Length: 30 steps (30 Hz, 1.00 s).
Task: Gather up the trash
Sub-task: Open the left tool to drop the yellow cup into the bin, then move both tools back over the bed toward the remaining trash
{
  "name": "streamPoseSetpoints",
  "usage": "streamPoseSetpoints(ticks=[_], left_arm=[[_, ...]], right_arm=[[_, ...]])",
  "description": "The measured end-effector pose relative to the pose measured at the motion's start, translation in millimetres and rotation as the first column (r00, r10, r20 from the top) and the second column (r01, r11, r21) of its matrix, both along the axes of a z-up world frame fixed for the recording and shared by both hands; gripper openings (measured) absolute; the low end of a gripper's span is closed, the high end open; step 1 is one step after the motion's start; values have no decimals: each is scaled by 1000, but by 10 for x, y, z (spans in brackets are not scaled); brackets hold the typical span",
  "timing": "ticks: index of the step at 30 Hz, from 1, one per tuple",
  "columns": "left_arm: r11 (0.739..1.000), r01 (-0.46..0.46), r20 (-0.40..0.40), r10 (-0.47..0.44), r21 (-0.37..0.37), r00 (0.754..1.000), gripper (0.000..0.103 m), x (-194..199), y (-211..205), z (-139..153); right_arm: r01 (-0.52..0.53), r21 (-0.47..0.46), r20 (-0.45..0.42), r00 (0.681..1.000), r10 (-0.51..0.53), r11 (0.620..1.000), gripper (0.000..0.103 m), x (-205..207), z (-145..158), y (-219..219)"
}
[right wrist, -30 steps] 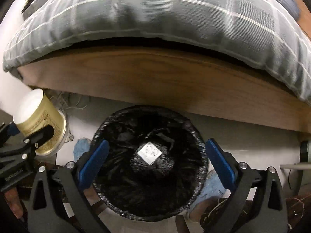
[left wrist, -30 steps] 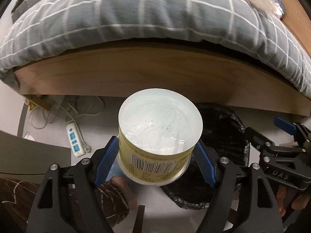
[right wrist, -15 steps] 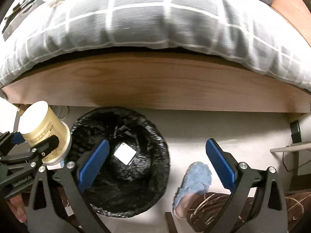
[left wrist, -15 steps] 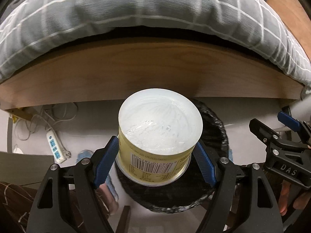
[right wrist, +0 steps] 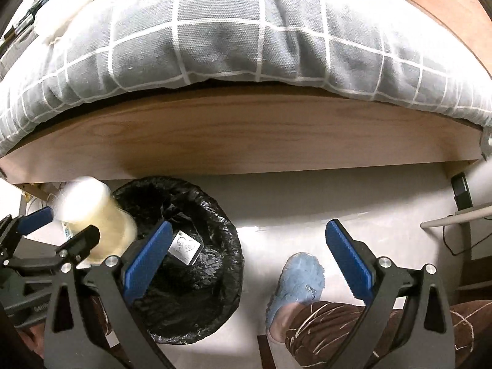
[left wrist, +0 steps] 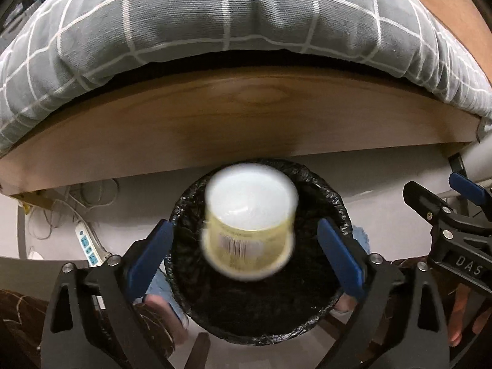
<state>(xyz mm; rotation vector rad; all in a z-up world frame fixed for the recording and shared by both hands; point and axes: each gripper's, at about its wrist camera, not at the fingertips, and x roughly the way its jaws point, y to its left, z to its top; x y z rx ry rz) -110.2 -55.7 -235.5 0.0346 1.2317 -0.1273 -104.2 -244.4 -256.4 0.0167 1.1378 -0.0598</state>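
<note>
Left wrist: left gripper (left wrist: 246, 259) opening, pads clear of the blurred yellow tub (left wrist: 249, 221), loose between them, upright, directly over the black-bagged bin (left wrist: 335, 203); bed frame (left wrist: 246, 117) close beyond the rim.

Right wrist: right gripper (right wrist: 246, 256) wide apart, holding nothing, beside the bin (right wrist: 227, 236); tub (right wrist: 95, 215) far left; bare floor (right wrist: 307, 196), slipper (right wrist: 296, 283) below.

A yellow tub (left wrist: 250, 224) with a white top and a barcode on its side shows blurred, free between the blue pads and directly above the bin's mouth; the round bin (left wrist: 335, 203), lined with a crinkled black bag, stands on the pale floor beside the bed frame; a white-labelled flat packet (right wrist: 184, 247) lies inside.
</note>
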Motion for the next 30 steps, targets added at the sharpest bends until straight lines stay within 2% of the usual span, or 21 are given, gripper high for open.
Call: streamPoseSetpoints(ticks=[5, 10, 20, 25, 30], left_arm=[[999, -42, 10, 42, -1, 999, 97, 27, 107, 40], [998, -63, 53, 63, -1, 997, 97, 50, 193, 211], [997, -81, 174, 79, 2, 981, 97, -4, 273, 861], [997, -79, 228, 78, -3, 971, 97, -7, 288, 1159], [997, -77, 264, 78, -16, 961, 97, 42, 313, 1338]], right_arm=[[-6, -13, 16, 1000, 6, 1000, 96, 9, 57, 56], [-17, -12, 58, 998, 18, 1000, 96, 34, 256, 88], [-41, -68, 160, 986, 51, 997, 96, 35, 731, 176], [-43, -66, 223, 973, 57, 997, 96, 49, 1020, 176], [-22, -53, 278, 960, 36, 998, 96, 80, 1250, 96]])
